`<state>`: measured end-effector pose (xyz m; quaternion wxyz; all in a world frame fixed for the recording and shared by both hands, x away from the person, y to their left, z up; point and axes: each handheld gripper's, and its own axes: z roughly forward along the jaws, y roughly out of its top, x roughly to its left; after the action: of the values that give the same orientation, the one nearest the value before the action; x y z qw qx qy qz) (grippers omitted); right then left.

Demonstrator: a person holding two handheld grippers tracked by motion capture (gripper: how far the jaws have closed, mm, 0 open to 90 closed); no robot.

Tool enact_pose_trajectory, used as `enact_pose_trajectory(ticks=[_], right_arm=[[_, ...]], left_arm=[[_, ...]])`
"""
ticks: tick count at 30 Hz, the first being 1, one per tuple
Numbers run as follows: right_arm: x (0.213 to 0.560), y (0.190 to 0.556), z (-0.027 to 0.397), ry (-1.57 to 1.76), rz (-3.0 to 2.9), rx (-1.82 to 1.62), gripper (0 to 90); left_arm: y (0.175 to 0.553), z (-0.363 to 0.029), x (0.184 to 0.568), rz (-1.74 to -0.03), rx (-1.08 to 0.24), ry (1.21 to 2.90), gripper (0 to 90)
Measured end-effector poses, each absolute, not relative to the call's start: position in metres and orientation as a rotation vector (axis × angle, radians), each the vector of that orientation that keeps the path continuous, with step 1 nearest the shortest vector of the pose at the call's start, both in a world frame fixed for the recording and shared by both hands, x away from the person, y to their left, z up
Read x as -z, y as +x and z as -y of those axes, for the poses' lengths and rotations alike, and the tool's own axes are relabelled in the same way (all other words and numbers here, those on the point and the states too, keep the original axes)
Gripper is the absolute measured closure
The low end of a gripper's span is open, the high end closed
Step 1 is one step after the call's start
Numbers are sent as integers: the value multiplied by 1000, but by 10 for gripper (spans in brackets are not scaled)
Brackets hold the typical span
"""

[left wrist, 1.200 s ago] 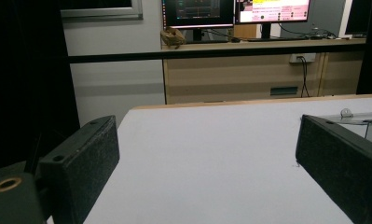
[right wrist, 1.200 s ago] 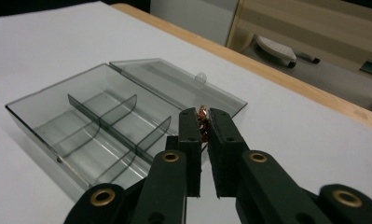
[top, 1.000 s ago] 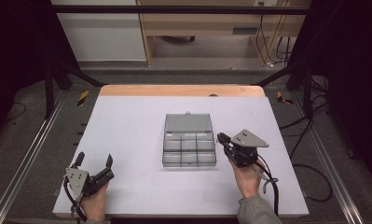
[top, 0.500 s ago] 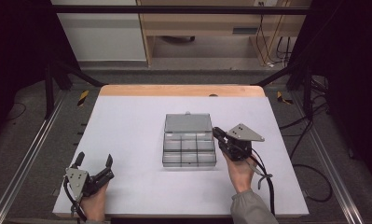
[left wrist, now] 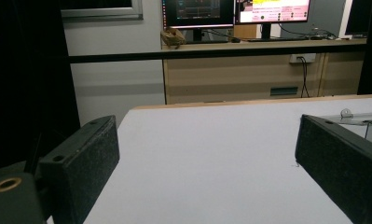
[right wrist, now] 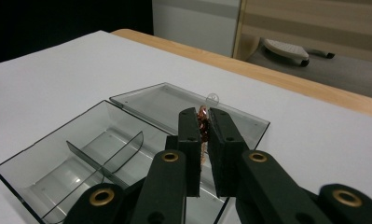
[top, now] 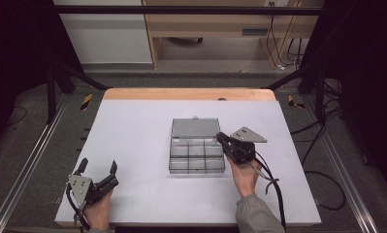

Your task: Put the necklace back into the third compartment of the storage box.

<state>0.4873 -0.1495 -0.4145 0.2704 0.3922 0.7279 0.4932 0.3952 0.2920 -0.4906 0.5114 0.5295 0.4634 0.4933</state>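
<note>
A clear plastic compartment box (top: 197, 158) lies mid-table, its lid (top: 195, 127) folded open flat behind it. My right gripper (top: 219, 137) hovers at the box's right edge, pointing left over it. In the right gripper view its jaws (right wrist: 202, 113) are shut on a small coppery-red piece (right wrist: 203, 125), above the box (right wrist: 81, 154) and in front of the lid (right wrist: 174, 105). My left gripper (top: 99, 166) rests at the table's near left corner, open with nothing between its pads (left wrist: 207, 128). The box's corner (left wrist: 361, 117) peeks in at the right of the left gripper view.
The white table top (top: 133, 136) has a wooden strip (top: 188, 93) along its far edge. Metal rails (top: 31, 160) run down both sides. A cable (top: 273, 189) trails from the right gripper. Beyond the table stand a cabinet and monitors (left wrist: 235, 11).
My right gripper has moved left and a little down, from beside the box to over its right edge. The left gripper has stayed put.
</note>
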Motion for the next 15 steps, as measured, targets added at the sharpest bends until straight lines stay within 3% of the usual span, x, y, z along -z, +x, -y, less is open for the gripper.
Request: enact_pose_trajectory(ticks=[15], right_arm=[[443,498,137,1116,-2053,-1233,842]], left_arm=[[395,-292,491,-1115,-1186,1274,61]])
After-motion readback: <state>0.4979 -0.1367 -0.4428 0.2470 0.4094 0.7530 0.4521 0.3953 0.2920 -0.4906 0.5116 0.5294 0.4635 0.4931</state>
